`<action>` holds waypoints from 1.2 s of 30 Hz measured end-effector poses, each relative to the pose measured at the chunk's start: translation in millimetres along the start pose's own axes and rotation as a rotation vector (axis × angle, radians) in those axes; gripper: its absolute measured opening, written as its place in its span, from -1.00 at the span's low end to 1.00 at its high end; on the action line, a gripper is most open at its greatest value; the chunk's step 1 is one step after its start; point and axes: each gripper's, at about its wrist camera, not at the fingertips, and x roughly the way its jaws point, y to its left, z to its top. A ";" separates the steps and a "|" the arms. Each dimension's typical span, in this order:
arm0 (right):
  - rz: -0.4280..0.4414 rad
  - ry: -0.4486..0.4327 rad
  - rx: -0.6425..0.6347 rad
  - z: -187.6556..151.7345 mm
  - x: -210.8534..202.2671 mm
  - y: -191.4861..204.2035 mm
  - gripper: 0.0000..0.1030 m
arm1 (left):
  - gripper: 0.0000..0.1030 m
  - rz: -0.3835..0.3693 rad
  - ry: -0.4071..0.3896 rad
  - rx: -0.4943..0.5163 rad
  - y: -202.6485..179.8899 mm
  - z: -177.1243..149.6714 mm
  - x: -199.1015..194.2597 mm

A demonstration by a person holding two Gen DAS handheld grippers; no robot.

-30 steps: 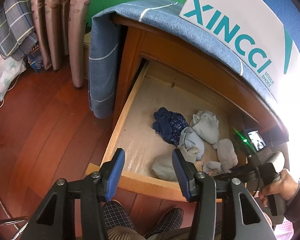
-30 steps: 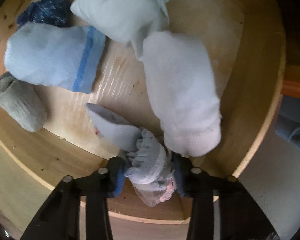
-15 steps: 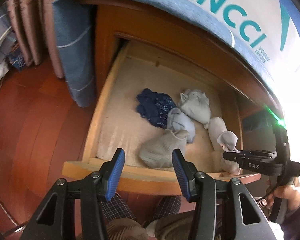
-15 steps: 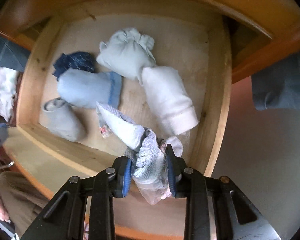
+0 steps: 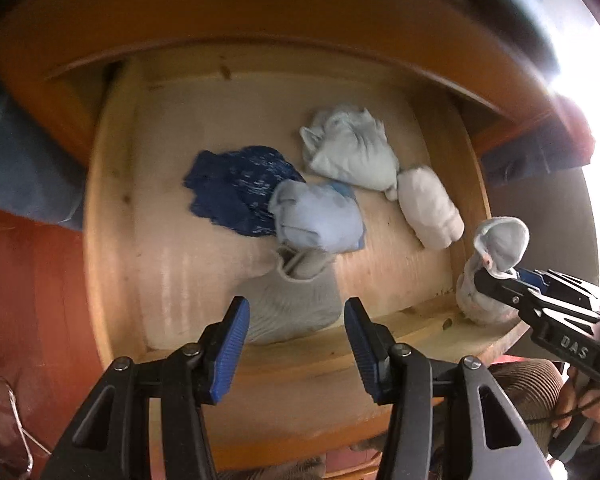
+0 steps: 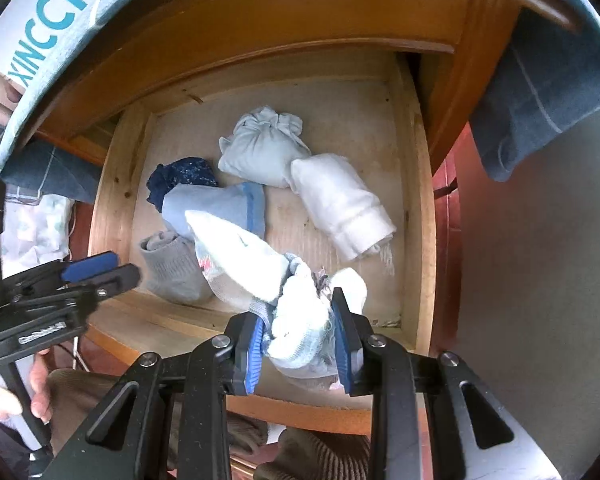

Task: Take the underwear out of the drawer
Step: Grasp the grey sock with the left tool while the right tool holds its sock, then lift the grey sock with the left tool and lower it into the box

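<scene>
The open wooden drawer (image 5: 112, 240) (image 6: 416, 216) holds several rolled garments. My right gripper (image 6: 300, 334) is shut on a pale blue-white bundle (image 6: 296, 316) and holds it above the drawer's front right corner; it also shows in the left wrist view (image 5: 496, 256). My left gripper (image 5: 296, 344) is open and empty, over the front edge above a grey roll (image 5: 296, 304) (image 6: 172, 268). In the drawer lie a dark blue piece (image 5: 236, 196) (image 6: 180, 178), a light blue roll (image 5: 316, 216) (image 6: 216, 208), a pale bundle (image 5: 348, 152) (image 6: 260, 148) and a white roll (image 5: 428, 208) (image 6: 340, 204).
The cabinet front (image 5: 260, 20) overhangs the drawer's back. A blue cloth (image 6: 540, 92) hangs over the cabinet top, with a white XINCCI shoe box (image 6: 56, 12) on it. Red-brown wooden floor (image 5: 28, 300) lies to the left. The person's legs (image 6: 320, 456) are below the drawer front.
My right gripper has lifted the pale bundle up and back from the drawer floor to above the front edge. My left gripper has moved in closer over the drawer, still open.
</scene>
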 end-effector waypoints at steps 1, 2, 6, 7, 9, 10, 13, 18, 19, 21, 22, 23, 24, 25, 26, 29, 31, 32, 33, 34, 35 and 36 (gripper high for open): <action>0.005 -0.003 0.007 0.3 0.0 -0.6 -0.47 | -0.02 0.001 0.028 -0.004 -0.5 3.6 7.2; 0.011 -0.004 0.011 0.6 0.3 -0.5 -0.47 | -0.02 0.000 0.049 -0.011 -0.4 5.7 12.4; 0.033 -0.007 0.031 0.9 3.9 -2.9 -0.47 | -0.02 0.007 0.100 -0.022 -1.7 11.5 28.5; 0.036 -0.006 0.035 0.9 2.7 -4.8 -0.47 | -0.02 0.009 0.106 -0.027 -0.7 13.5 31.1; 0.043 -0.001 0.037 1.1 3.5 -5.3 -0.47 | -0.02 0.013 0.121 -0.040 -0.3 17.2 36.1; 0.043 -0.001 0.038 1.5 5.5 -4.2 -0.47 | -0.02 0.016 0.135 -0.050 -1.0 20.4 40.7; 0.050 0.004 0.035 1.6 8.2 -2.9 -0.47 | -0.01 0.038 0.160 -0.066 -1.3 26.7 48.8; 0.061 0.008 0.039 1.5 8.3 -3.7 -0.47 | 0.08 0.061 0.195 -0.081 3.3 35.7 62.0; 0.063 0.011 0.040 1.6 9.1 -3.7 -0.47 | 0.09 0.064 0.200 -0.085 4.5 36.4 64.0; 0.065 0.012 0.043 1.6 9.2 -4.0 -0.46 | 0.15 0.077 0.216 -0.097 6.0 39.4 70.3; 0.067 0.015 0.042 1.5 9.3 -3.9 -0.46 | 0.16 0.077 0.222 -0.104 7.2 40.3 73.0; 0.067 0.016 0.041 1.6 9.8 -3.7 -0.46 | 0.16 0.078 0.224 -0.107 7.0 41.3 75.6; 0.067 0.016 0.041 1.6 9.7 -3.7 -0.46 | 0.16 0.082 0.227 -0.110 8.0 41.3 76.3; 0.068 0.017 0.042 1.7 9.7 -3.7 -0.46 | 0.16 0.084 0.231 -0.113 8.9 41.6 77.7; 0.069 0.019 0.042 1.8 10.4 -3.6 -0.45 | 0.15 0.084 0.228 -0.111 8.9 41.5 77.9; 0.070 0.022 0.043 2.0 11.3 -3.5 -0.45 | -0.19 0.083 0.213 -0.086 6.6 38.9 78.2; 0.070 0.024 0.044 2.0 11.9 -3.4 -0.45 | -0.31 0.084 0.205 -0.068 5.0 36.0 78.2; 0.069 0.023 0.044 2.0 12.2 -3.3 -0.45 | -0.40 0.083 0.195 -0.062 4.7 35.3 77.6; 0.068 0.023 0.043 2.0 12.3 -3.1 -0.45 | -0.45 0.083 0.184 -0.055 4.5 34.2 76.5; 0.066 0.023 0.043 2.0 12.4 -3.1 -0.45 | -0.48 0.081 0.178 -0.054 4.5 33.1 76.1; 0.065 0.021 0.044 2.0 12.3 -3.1 -0.45 | -0.52 0.079 0.168 -0.057 5.2 32.1 74.2; 0.065 0.020 0.044 1.9 12.1 -3.2 -0.45 | -0.55 0.078 0.160 -0.059 6.2 30.4 72.0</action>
